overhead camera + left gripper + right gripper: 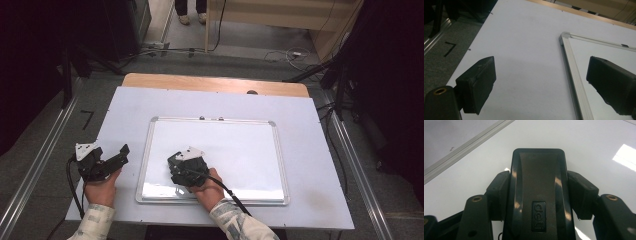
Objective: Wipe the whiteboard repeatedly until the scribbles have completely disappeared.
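the bench (215,84) is a wooden top covered almost wholly by a white sheet (310,165), with a strip of bare wood showing along the far edge. on the sheet lies a whiteboard (240,150) with a silver frame, lying flat near the middle of the bench, its long sides running left to right; its surface looks blank and glossy, with lamp glare near the front edge.

the left tool (114,159) is held just beside the whiteboard's left edge, over the white sheet. in the left gripper view its two black jaws stand wide apart with nothing between them; one is seen over the sheet, the other over the board past the frame's corner.

the right tool (537,182) is over the left part of the whiteboard in the high view. it is closed on a black whiteboard eraser (537,177), both pads pressing the eraser's sides. the eraser has a smooth, shiny plastic back with a small "deli" label, and points away from the camera over the white board. whether its underside touches the board cannot be told.
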Action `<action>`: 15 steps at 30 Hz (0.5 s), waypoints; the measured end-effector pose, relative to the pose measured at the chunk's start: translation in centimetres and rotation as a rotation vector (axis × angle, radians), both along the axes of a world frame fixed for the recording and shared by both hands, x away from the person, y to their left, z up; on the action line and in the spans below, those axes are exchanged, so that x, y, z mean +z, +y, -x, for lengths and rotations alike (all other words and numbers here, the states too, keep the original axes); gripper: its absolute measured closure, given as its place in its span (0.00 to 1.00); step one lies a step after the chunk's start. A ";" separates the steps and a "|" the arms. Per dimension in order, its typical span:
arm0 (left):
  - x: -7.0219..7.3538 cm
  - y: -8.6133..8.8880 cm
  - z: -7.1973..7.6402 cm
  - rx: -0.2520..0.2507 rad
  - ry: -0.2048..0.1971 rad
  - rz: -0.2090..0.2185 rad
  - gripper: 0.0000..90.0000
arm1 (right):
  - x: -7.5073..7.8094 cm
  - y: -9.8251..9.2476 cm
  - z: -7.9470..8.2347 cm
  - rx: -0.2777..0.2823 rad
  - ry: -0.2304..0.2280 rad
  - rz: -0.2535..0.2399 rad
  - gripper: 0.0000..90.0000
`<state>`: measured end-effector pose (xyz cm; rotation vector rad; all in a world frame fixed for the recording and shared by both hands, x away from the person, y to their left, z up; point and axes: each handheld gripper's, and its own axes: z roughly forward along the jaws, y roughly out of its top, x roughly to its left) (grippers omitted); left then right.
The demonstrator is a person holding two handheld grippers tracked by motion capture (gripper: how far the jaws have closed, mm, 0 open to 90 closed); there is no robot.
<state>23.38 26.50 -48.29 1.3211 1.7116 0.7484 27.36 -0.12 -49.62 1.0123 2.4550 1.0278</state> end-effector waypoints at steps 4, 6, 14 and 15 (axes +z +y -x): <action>0.0 0.0 0.0 0.001 0.000 0.000 0.11 | 0.0 0.3 -0.1 0.004 0.001 -0.003 0.43; 0.0 0.1 0.0 0.001 0.001 0.000 0.11 | 0.0 0.4 -0.1 0.006 0.002 -0.007 0.43; 0.0 0.1 0.0 0.001 0.003 0.000 0.11 | 0.0 1.1 -0.4 0.017 -0.004 0.002 0.43; 0.0 0.1 0.0 0.001 0.004 0.000 0.11 | 0.0 1.2 -0.3 0.009 0.000 -0.004 0.43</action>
